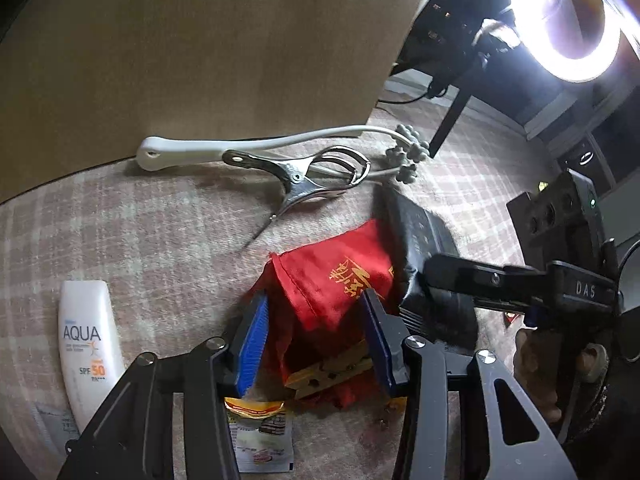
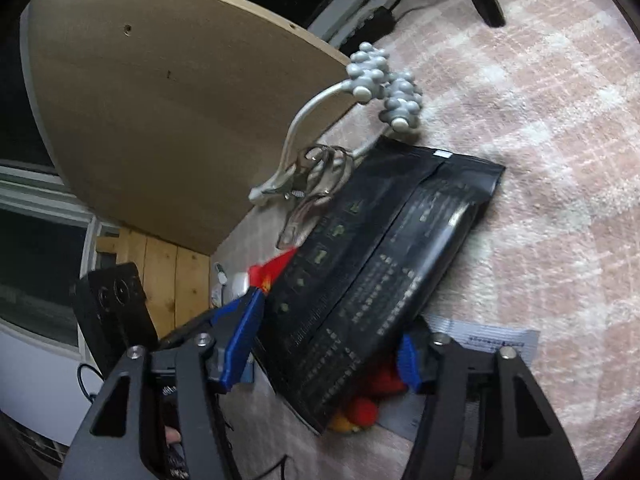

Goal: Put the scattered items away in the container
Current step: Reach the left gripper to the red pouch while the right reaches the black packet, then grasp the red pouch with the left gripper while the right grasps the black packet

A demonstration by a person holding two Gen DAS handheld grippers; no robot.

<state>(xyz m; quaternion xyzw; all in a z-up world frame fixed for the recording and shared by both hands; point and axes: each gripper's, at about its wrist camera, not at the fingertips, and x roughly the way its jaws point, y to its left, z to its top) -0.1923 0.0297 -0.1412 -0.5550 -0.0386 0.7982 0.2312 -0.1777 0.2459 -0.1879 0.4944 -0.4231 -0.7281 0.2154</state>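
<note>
My left gripper (image 1: 316, 344) points down at a red cloth pouch (image 1: 340, 280) with gold characters. The pouch lies between its blue pads, the left pad a little apart from the cloth. A wooden clothespin (image 1: 328, 372) lies at the pouch's near end. My right gripper (image 2: 324, 356) straddles a black foil packet (image 2: 384, 248) flat on the rug. Its pads stand beside the packet's edges, and red shows in the gap on the right. In the left wrist view, one of the right gripper's fingers (image 1: 460, 272) reaches over that packet (image 1: 424, 240).
A tall tan panel (image 1: 200, 52) stands at the rug's far side. Against it lie a white massager with grey knobs (image 1: 240, 146) and a metal clamp (image 1: 296, 182). A sunscreen tube (image 1: 88, 344) and a sachet (image 1: 260, 432) lie nearby. A ring light (image 1: 576, 24) glares upper right.
</note>
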